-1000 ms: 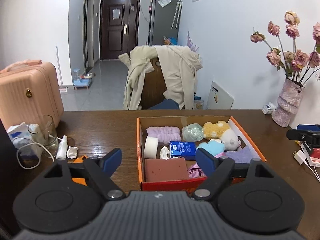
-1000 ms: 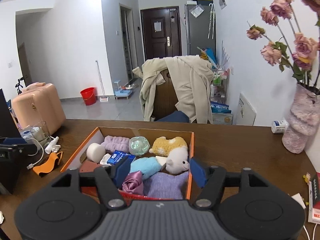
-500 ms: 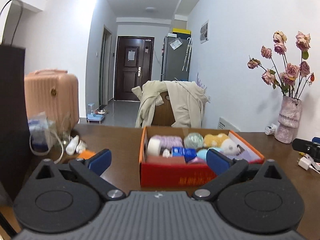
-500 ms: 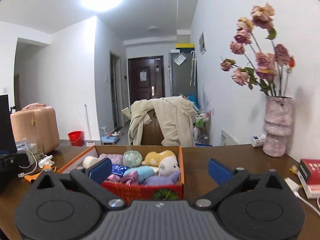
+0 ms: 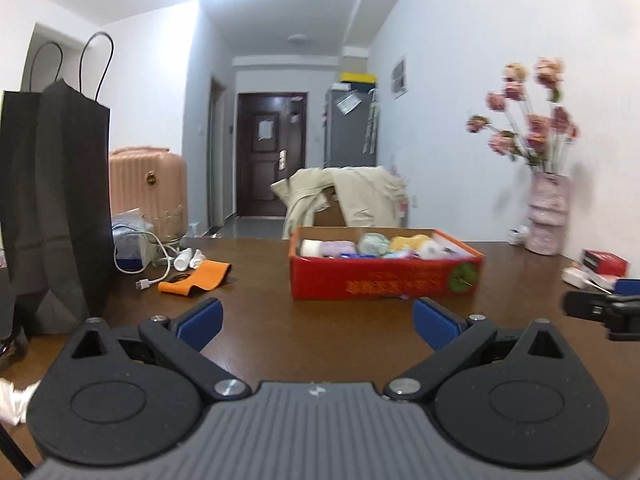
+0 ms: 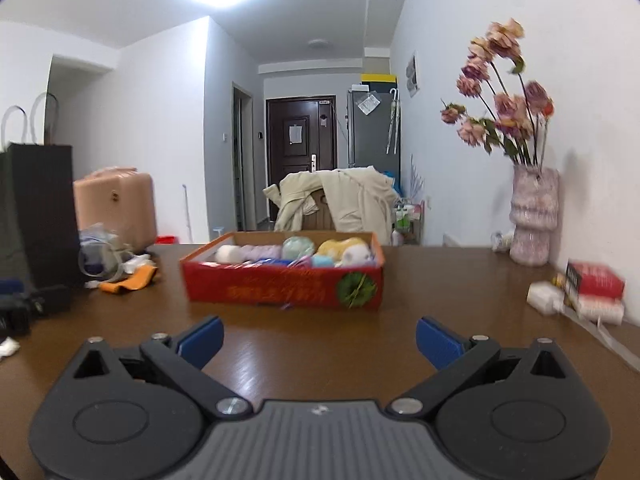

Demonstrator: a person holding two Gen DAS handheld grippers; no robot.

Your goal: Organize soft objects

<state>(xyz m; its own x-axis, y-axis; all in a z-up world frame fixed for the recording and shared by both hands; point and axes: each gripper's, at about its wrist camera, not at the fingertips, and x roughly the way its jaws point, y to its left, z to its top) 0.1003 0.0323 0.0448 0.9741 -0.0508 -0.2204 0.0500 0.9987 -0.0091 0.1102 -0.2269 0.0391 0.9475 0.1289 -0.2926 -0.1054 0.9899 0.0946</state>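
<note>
Left gripper (image 5: 316,318): jaws spread wide, nothing between the blue pads (image 5: 199,319); it sits low over the brown table (image 5: 320,332), level, well short of the box. Right gripper (image 6: 318,336): likewise wide apart and empty, blue pads (image 6: 438,342) over bare wood; the tip of it shows at the right edge of the left view.

Red cardboard box (image 5: 384,276) stands on the table ahead of both grippers, apart from them; long red side faces the cameras, a green emblem near its right end. Soft objects (image 6: 298,254) fill it to the rim: white roll at left, lilac cloth next, pale green ball, yellow plush, white plush at right; a blue packet and a light blue piece lie nearer the front wall; details blurred.

Left of the box, on the table: orange strap (image 5: 196,278), lying flat; behind it small white bottles, a white cable (image 5: 154,258), a glass and a blue-white pack. Black paper bag (image 5: 56,208) stands upright at far left; pink suitcase (image 5: 148,184) behind it.

Right side: pink vase (image 6: 534,216) with dried roses against the wall; red book (image 6: 596,282) and a white adapter near the table edge. Beyond the table, a chair draped with a beige coat (image 6: 340,200).
</note>
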